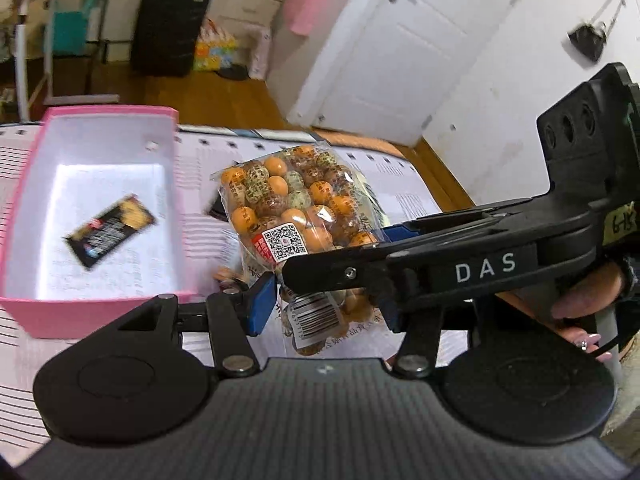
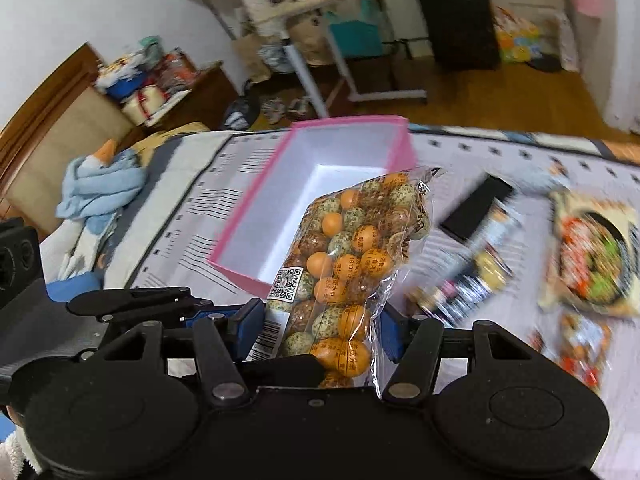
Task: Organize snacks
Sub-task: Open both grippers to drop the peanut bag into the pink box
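Two grippers seen at one snack bag [image 2: 348, 276], held upright above bed, beside pink box [image 1: 36, 184]. Right gripper [image 2: 322, 330] fingers closed on bag's lower end; left gripper [image 1: 326, 306] fingers narrowed around bag, contact unclear. One dark packet [image 1: 110, 232] already boxed; bag judged next.

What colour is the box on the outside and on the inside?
The box is pink outside and white inside, clearest in the left wrist view.
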Demonstrator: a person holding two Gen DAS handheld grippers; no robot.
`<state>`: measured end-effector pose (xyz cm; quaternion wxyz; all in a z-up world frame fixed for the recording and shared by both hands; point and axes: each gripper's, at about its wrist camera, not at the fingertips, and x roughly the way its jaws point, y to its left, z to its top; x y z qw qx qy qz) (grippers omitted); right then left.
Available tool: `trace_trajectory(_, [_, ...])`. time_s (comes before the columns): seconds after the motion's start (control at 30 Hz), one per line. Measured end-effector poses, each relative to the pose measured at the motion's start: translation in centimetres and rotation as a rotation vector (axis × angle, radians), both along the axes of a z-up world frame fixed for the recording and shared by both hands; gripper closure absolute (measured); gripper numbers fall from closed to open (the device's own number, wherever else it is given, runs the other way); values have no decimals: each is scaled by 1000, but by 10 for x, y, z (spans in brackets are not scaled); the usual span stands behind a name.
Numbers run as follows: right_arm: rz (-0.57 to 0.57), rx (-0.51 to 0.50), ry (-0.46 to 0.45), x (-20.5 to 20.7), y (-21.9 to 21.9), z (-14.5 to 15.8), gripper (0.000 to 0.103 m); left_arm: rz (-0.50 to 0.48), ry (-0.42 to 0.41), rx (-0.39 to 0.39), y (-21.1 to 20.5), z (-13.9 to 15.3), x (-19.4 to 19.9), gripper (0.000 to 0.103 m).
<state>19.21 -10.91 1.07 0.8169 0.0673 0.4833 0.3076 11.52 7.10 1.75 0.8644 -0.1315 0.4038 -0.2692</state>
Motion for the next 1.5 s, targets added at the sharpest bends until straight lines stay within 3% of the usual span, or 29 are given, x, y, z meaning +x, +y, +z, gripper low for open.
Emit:
trace_trajectory(0.2, [77,30,-27,36,52,-20,38,119,-29,27,50,-8,15,52])
trace_trajectory(0.43, [110,36,0,86,98,-61,38,194,-58,80,86,-43,52,52])
trace_trajectory(0.67, [121,0,53,103,120,-100,38,204,26,105,109,-84,89,52])
trace_trajectory(0.9, [72,-99,71,103,123,-108,33,191,84,95,108,-102,101,49])
trace_trajectory(1.07, [51,-91,1,87,106,-85,32,219,52,258,92,-89,97,41])
trace_trajectory(1.2, [35,-69,-47,76,80,-53,32,212,42,260,85,-75,85,41])
trace_trajectory(1.5, [0,-91,-196,33,1,6,32,178,-80,261,52,-9,40,40])
